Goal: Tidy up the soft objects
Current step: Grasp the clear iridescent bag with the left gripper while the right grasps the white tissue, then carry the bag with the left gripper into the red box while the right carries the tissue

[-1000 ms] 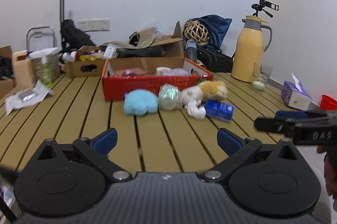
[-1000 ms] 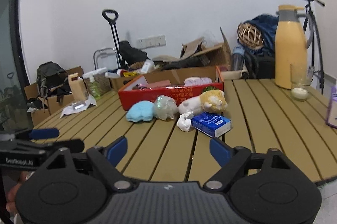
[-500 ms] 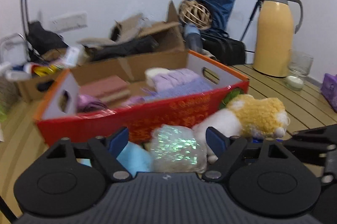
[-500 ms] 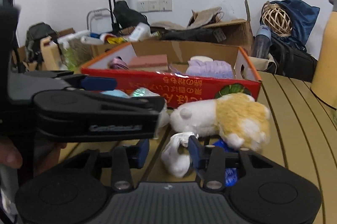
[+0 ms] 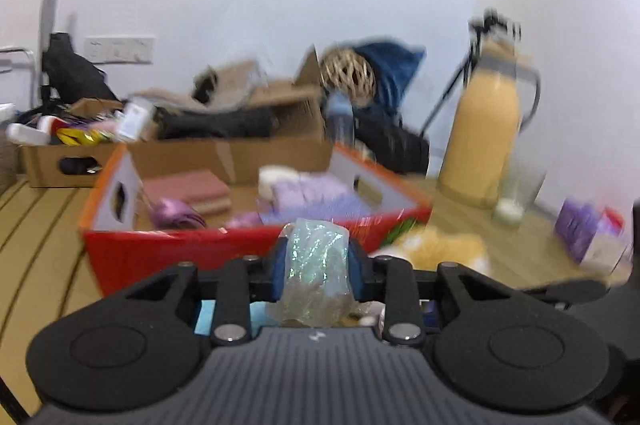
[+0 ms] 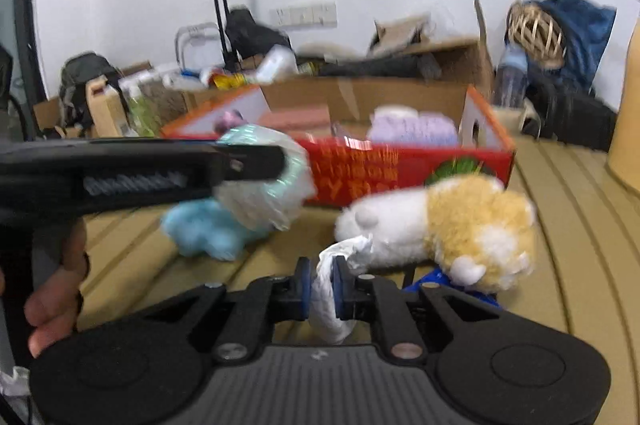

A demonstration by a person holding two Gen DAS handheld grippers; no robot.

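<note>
Left wrist view: the left tongs (image 5: 316,261) have just been closing, and their blue pads now press on both sides of a shiny crinkled bag (image 5: 316,265), which stands squeezed between them. Just beyond it sits the red box (image 5: 192,253) on the slatted table (image 5: 36,257), holding a pink pad (image 5: 188,187) and a folded lilac cloth (image 5: 308,193). To the right of the box lies a yellow-and-white plush toy (image 5: 436,251), and farther off stands a yellow jug (image 5: 480,145).

In the right wrist view, the right tongs (image 6: 320,287) have just been closing too, and are now clamped on a white crumpled wad (image 6: 332,305) that touches the white end of the plush toy (image 6: 440,225). A blue packet (image 6: 432,281) peeks out from under the toy. On the left, a hand (image 6: 52,305) holds the left tongs (image 6: 280,161), seen side on, with the shiny bag (image 6: 276,193) in their grip, raised above a light blue fluffy toy (image 6: 204,229) that lies on the table (image 6: 560,265) in front of the red box (image 6: 400,165).
</note>
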